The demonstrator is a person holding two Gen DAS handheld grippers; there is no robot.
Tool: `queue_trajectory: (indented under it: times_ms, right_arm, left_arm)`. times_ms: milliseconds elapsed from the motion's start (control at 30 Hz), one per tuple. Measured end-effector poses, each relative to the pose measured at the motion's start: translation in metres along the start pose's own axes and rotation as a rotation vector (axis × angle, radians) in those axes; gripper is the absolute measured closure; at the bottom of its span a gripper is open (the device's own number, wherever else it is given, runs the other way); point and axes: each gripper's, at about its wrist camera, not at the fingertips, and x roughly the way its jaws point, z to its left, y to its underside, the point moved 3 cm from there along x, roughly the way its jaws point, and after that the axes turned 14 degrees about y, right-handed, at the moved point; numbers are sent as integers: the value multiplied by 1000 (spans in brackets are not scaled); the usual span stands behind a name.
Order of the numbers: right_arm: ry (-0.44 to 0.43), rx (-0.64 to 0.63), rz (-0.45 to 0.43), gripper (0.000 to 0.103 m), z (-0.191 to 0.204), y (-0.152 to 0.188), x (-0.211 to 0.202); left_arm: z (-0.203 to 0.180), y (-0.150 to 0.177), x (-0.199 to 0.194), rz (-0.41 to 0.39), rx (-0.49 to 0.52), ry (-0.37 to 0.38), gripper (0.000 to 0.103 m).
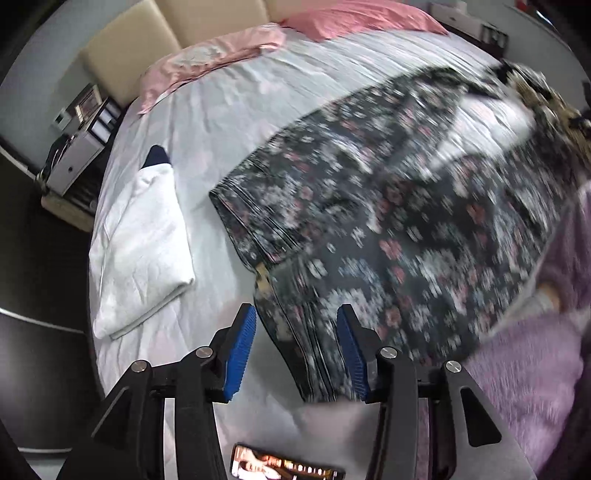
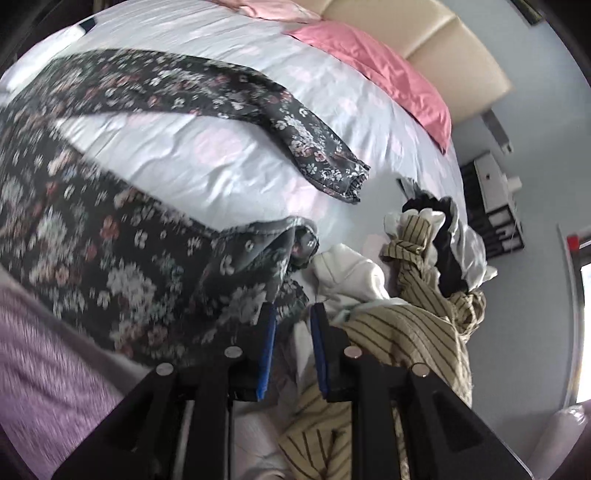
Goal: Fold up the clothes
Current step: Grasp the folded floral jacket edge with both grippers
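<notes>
A wide bed [image 1: 221, 96] covered with a pale sheet carrying faint pink blotches fills most of both views. At its head stands a padded cream headboard [image 1: 122, 62], with two pink pillows [image 1: 354, 18] laid along it at the top of the left wrist frame. Beyond the bed's edge, at the left of that frame, a low white cabinet [image 1: 77, 158] stands against a pale wall beside dark flooring.

The dark floral garment [image 1: 388, 229] sprawls across the centre and right of the left wrist frame, its folded hem lying flat on the sheet; it is smeared by motion blur. In the right wrist view its cuffed sleeve [image 2: 325, 166] stretches out toward the centre right. A folded white garment [image 1: 144, 243] with a navy cuff lies at the left of the left wrist frame, apart from the floral one. A heap of unfolded clothes, with a tan striped piece [image 2: 402, 332] on top, sits at the lower right of the right wrist view.

The left hand-held gripper [image 1: 295, 354] is released, its blue pads spread apart above the floral hem without pressing it. The right hand-held gripper [image 2: 291, 354] is likewise parted by a narrow gap, with nothing clamped. A fuzzy lilac sleeve [image 1: 535, 369] shows at the lower right of the left wrist frame.
</notes>
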Motion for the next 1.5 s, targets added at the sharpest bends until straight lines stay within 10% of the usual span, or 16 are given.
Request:
queue_trajectory:
  times_ms: [500, 1067, 1267, 1500]
  right_arm:
    - [-166, 506, 153, 83, -74, -85, 132]
    - [-231, 721, 168, 61, -95, -154, 263]
    - [-251, 803, 199, 72, -100, -149, 289]
    - [-86, 734, 84, 88, -106, -160, 241]
  left_arm:
    - [141, -99, 120, -59, -413, -4, 50]
    - [177, -109, 189, -168, -563, 48, 37]
    - [163, -114, 184, -178, -549, 23, 63]
    - [146, -115, 169, -171, -531, -90, 79]
